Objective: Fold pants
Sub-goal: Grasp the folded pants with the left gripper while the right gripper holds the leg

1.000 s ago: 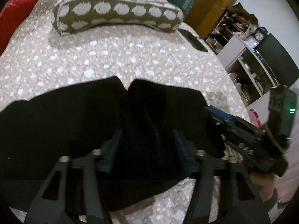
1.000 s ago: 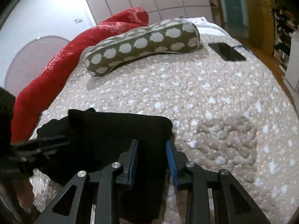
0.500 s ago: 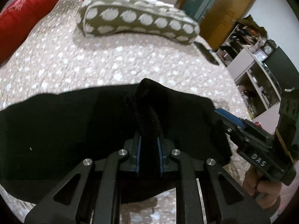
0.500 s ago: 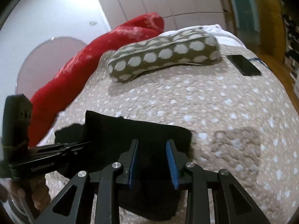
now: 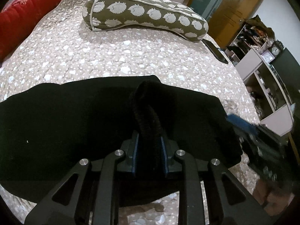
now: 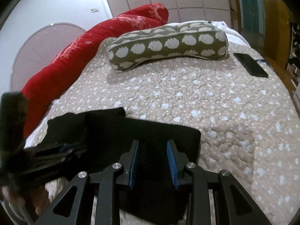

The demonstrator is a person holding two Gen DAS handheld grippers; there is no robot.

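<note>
My left claw [image 5: 149,146] pinches a raised ridge of the black pants [image 5: 75,127], jaws easing apart; my right claw [image 6: 152,161] grips their edge. The pants lie on the dotted bed [image 6: 206,103]. Only the left view catches shelves [image 5: 262,78]; the right shows a phone [image 6: 250,64] beside the hedgehog pillow [image 6: 168,46].

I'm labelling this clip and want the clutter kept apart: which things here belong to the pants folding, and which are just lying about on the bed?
Part of the job:
- black pants
- left hand-held gripper, jaws opening, a ridge of cloth between them
- right hand-held gripper

Just lying about:
- spotted pillow
- red blanket
- phone
- shelves
</note>
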